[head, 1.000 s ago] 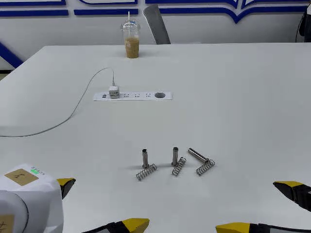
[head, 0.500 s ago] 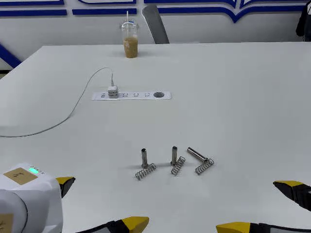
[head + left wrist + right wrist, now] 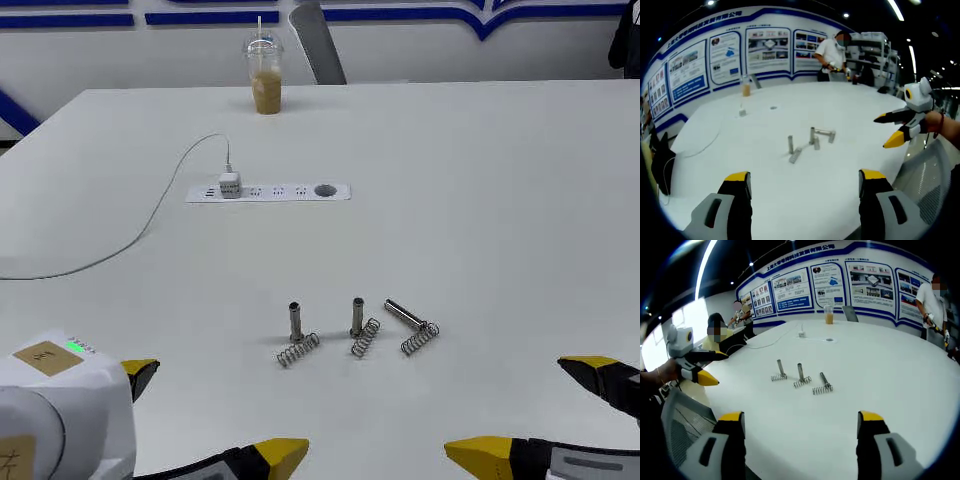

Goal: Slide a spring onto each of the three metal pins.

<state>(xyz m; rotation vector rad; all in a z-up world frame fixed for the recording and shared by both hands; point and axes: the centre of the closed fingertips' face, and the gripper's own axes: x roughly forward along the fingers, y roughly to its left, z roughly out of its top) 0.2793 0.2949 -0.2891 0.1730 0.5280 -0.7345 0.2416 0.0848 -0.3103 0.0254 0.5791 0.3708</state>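
Observation:
Two short metal pins (image 3: 295, 320) (image 3: 357, 316) stand upright on the white table (image 3: 480, 200). A third pin (image 3: 403, 315) lies on its side to their right. One spring lies loose at the foot of each: left spring (image 3: 299, 349), middle spring (image 3: 366, 337), right spring (image 3: 420, 339). My left gripper (image 3: 210, 415) hovers open at the near left, short of the pins. My right gripper (image 3: 530, 412) is open at the near right. The pins (image 3: 812, 135) and springs (image 3: 795, 155) lie ahead of the left gripper (image 3: 804, 176), and likewise the pins (image 3: 800, 371) and springs (image 3: 822, 389) ahead of the right gripper (image 3: 800, 416).
A white power strip (image 3: 268, 191) with a plugged charger and a trailing cable (image 3: 150, 225) lies mid-table. A plastic cup with a drink (image 3: 265, 75) stands at the far edge, a chair (image 3: 317, 40) behind it. A person (image 3: 715, 332) sits beyond the table.

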